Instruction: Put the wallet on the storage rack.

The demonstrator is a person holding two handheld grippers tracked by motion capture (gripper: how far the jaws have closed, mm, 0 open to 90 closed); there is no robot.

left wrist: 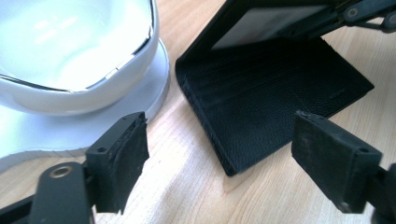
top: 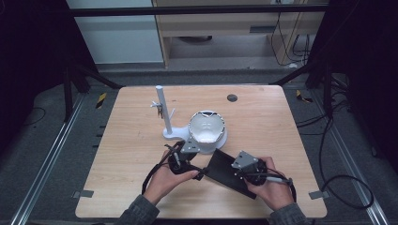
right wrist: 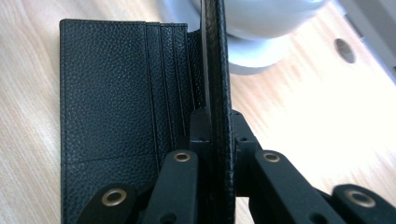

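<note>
A black leather wallet (top: 224,169) lies open on the wooden table (top: 263,126) between the person's two hands. Seen from the right gripper view, one flap (right wrist: 215,56) stands on edge, and my right gripper (right wrist: 215,126) is shut on it, while the card-slot half (right wrist: 112,84) lies flat at the left. My left gripper (left wrist: 219,149) is open, its pads (left wrist: 126,144) well apart. The wallet's near corner (left wrist: 261,102) lies just ahead between the jaws and neither pad touches it. From above, the left gripper (top: 199,172) sits at the wallet's left end and the right gripper (top: 238,174) over its middle.
A white bowl-shaped shell on a round white base (top: 206,127) stands just behind the wallet, close to the left gripper (left wrist: 70,46). A white post stand (top: 162,110) rises behind it on the left. A small round hole (top: 232,98) marks the table's far side.
</note>
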